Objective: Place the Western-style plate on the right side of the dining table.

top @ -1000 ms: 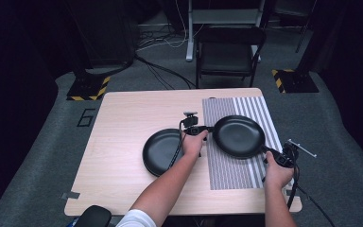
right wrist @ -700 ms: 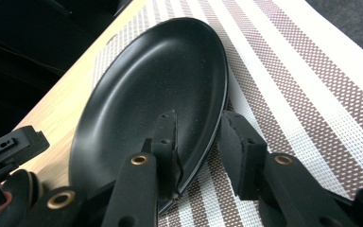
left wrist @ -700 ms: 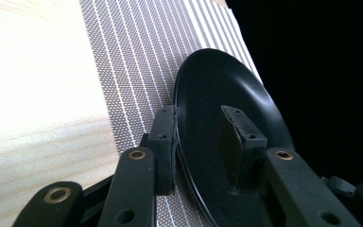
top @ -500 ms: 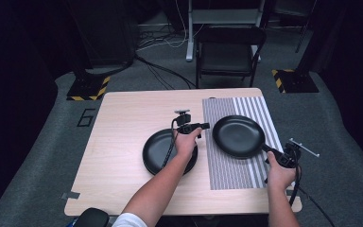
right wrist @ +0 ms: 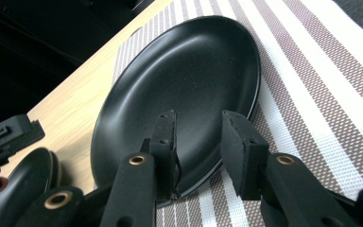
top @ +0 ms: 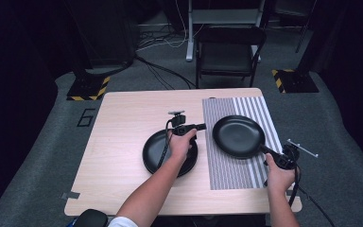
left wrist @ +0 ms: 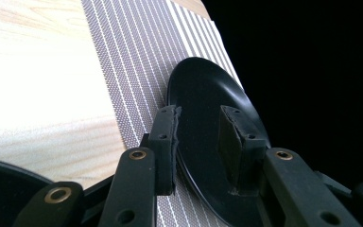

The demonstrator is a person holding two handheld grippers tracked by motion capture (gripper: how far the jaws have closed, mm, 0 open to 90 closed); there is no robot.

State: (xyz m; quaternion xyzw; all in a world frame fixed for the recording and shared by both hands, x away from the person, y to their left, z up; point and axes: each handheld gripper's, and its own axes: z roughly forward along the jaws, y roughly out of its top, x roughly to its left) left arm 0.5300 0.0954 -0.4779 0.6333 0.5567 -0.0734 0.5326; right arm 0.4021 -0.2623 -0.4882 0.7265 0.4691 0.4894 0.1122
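Observation:
A black plate [top: 238, 136] lies flat on the striped placemat [top: 231, 175]. A second black plate [top: 158, 153] sits on the bare wood to its left. My left gripper [top: 201, 126] hovers over that second plate's far edge and points right. Its jaws are open and empty, and the placemat plate [left wrist: 208, 90] lies beyond them. My right gripper [top: 270, 153] is at the placemat plate's near right rim. In the right gripper view the gripper [right wrist: 198, 118] stands open, and the rim of the plate [right wrist: 179, 71] runs into the gap between its jaws.
The wooden table [top: 123, 123] has free room on its left half. A dark chair [top: 229, 52] stands behind the far edge, with cables on the floor. The left plate [right wrist: 23, 179] and the left gripper [right wrist: 4, 137] appear at the left of the right gripper view.
My left gripper has drawn back to the left from the placemat plate's left rim and now sits over the other plate. The plate and right gripper have stayed put.

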